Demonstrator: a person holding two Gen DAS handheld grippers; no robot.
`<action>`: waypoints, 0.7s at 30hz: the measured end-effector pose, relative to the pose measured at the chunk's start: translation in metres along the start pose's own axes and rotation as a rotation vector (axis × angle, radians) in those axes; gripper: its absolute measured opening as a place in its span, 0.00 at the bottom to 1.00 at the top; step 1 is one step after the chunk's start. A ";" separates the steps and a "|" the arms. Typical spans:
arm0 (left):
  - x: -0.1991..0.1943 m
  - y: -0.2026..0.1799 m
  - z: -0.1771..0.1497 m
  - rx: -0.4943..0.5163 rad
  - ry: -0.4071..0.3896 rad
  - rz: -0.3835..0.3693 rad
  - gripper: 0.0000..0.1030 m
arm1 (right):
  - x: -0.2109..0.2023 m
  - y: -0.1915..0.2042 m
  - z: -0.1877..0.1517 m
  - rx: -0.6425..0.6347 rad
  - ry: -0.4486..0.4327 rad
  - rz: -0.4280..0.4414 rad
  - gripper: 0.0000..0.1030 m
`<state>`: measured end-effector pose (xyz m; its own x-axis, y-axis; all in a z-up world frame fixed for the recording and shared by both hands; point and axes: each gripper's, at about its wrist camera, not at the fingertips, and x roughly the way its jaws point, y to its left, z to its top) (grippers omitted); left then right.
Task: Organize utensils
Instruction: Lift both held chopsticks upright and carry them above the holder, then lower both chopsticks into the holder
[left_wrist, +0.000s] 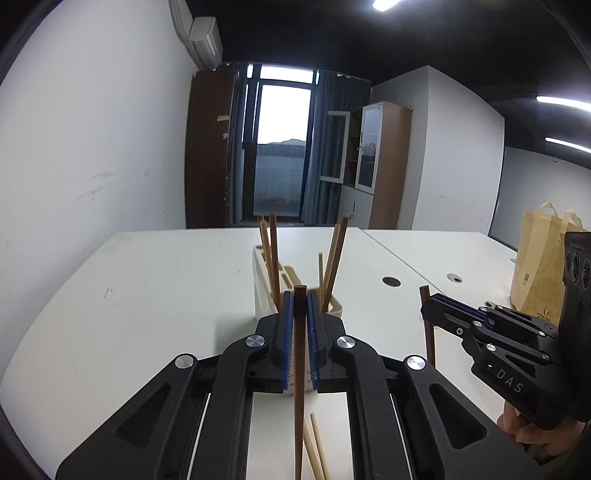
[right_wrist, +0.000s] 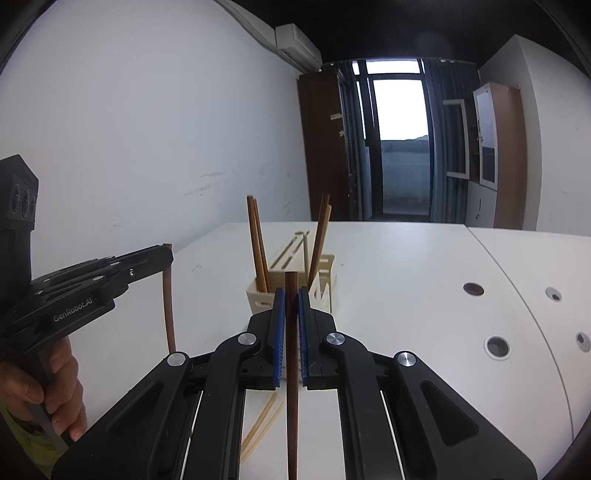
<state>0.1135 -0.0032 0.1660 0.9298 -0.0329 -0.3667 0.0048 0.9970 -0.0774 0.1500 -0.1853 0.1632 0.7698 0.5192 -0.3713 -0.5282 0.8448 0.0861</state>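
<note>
My left gripper (left_wrist: 300, 297) is shut on a dark brown chopstick (left_wrist: 298, 406), which stands upright between the blue pads. My right gripper (right_wrist: 291, 291) is likewise shut on a second dark chopstick (right_wrist: 291, 413). Each gripper shows in the other's view: the right gripper (left_wrist: 428, 310) at the right, the left gripper (right_wrist: 164, 254) at the left, both above the table. Beyond the fingers a white utensil holder (left_wrist: 260, 284) (right_wrist: 260, 301) has several chopsticks (left_wrist: 272, 254) (right_wrist: 255, 236) leaning in its slots. A pair of light wooden chopsticks (left_wrist: 314, 450) (right_wrist: 262, 428) lies on the table below the grippers.
A brown paper bag (left_wrist: 543, 266) stands on the white table (left_wrist: 147, 295) at the right. Round cable holes (right_wrist: 498, 346) dot the right half. A white wall runs along the table's left side. A person's hand (right_wrist: 55, 384) grips the left handle.
</note>
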 end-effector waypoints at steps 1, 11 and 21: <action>-0.002 -0.001 0.003 0.004 -0.010 0.000 0.06 | -0.001 0.001 0.004 -0.005 -0.010 0.001 0.07; -0.002 -0.013 0.034 0.026 -0.102 -0.013 0.06 | -0.002 -0.001 0.041 -0.023 -0.106 0.002 0.07; 0.022 -0.005 0.039 0.010 -0.111 -0.021 0.06 | 0.018 -0.011 0.058 -0.020 -0.175 0.033 0.07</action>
<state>0.1487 -0.0058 0.1943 0.9645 -0.0462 -0.2601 0.0278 0.9969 -0.0741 0.1905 -0.1775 0.2096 0.8017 0.5628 -0.2015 -0.5600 0.8250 0.0763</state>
